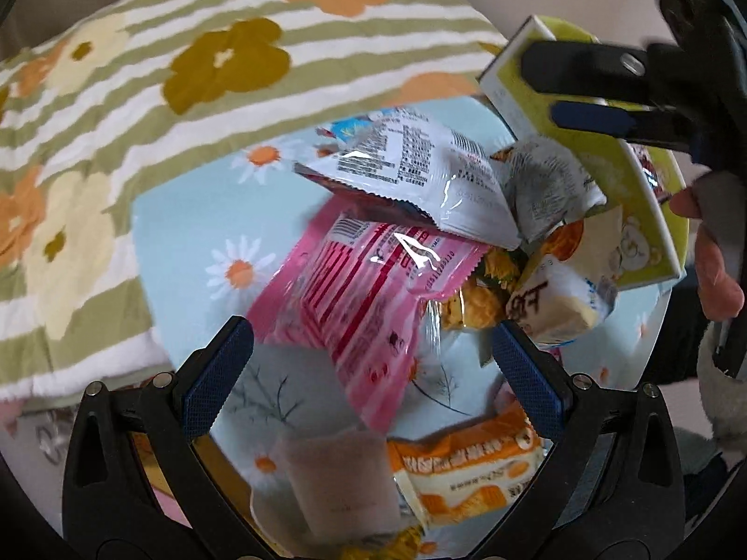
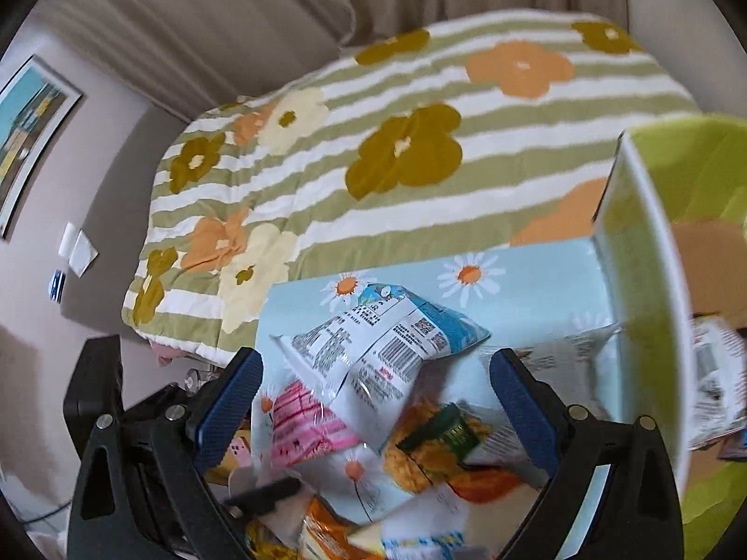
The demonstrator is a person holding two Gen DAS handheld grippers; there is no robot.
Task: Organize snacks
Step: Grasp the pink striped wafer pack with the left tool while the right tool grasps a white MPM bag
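A heap of snack packets lies on a light blue daisy-print surface [image 1: 186, 242]: a white packet [image 1: 420, 172] on top of a pink one [image 1: 355, 289], a clear bag of yellow snacks [image 1: 471, 308], a cream wrapped bun [image 1: 560, 298] and an orange packet [image 1: 471, 476]. My left gripper [image 1: 371, 329] hovers open over the pink packet, holding nothing. A lime green box [image 1: 621, 177] is tipped on its side at the right, packets spilling from its mouth. My right gripper [image 1: 544, 88] is against that box. In its own view the right gripper [image 2: 376, 359] stands open above the white packet [image 2: 373, 345], with the box [image 2: 639, 303] just right of its right finger.
A green-and-white striped blanket with big flowers [image 2: 420, 140] borders the blue surface on the far and left sides. Beige cushions [image 2: 233, 23] rise behind it. A framed picture [image 2: 32, 130] hangs on the left wall. A person's hand [image 1: 714, 270] holds the right gripper.
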